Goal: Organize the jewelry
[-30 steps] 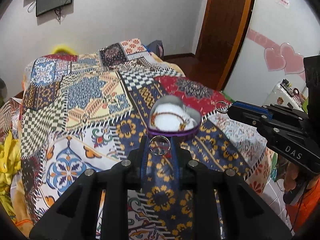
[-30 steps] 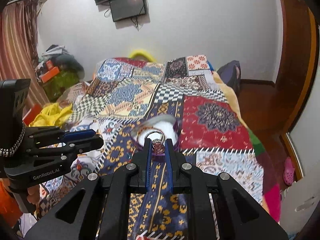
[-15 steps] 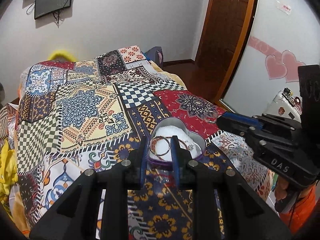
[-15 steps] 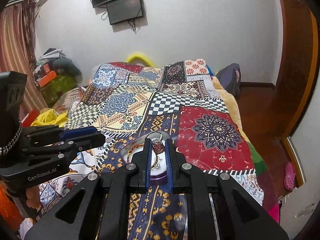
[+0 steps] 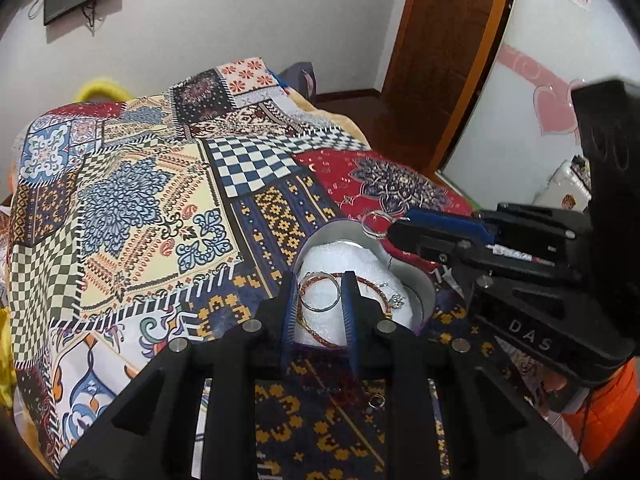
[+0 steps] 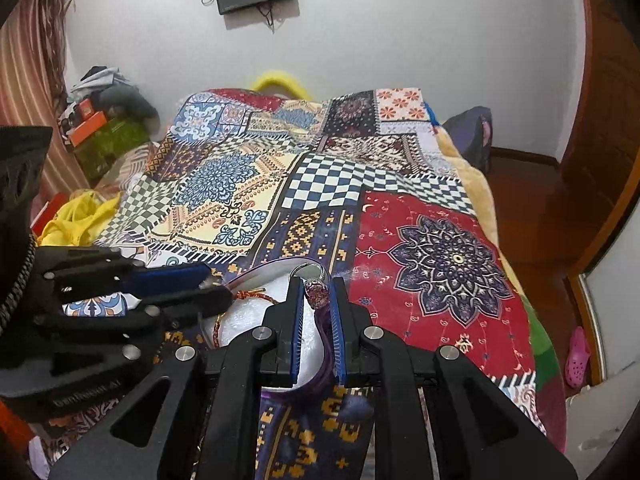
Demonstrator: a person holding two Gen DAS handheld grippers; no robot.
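Depositing step: left gripper (image 5: 319,296) pinches a plain silver ring (image 5: 320,292), right gripper (image 6: 317,294) a stone ring (image 6: 317,291), over heart-shaped box (image 5: 420,288). Next: lower, release inside.

Two held rings (image 5: 320,291) (image 6: 317,280), one box (image 5: 420,292), perhaps one bracelet (image 5: 374,284).

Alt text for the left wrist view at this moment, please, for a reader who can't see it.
The left gripper holds a plain silver ring over a heart-shaped box with white padding, which sits on a patchwork bedspread. The right gripper reaches in from the right, pinching a second ring above the box's rim.
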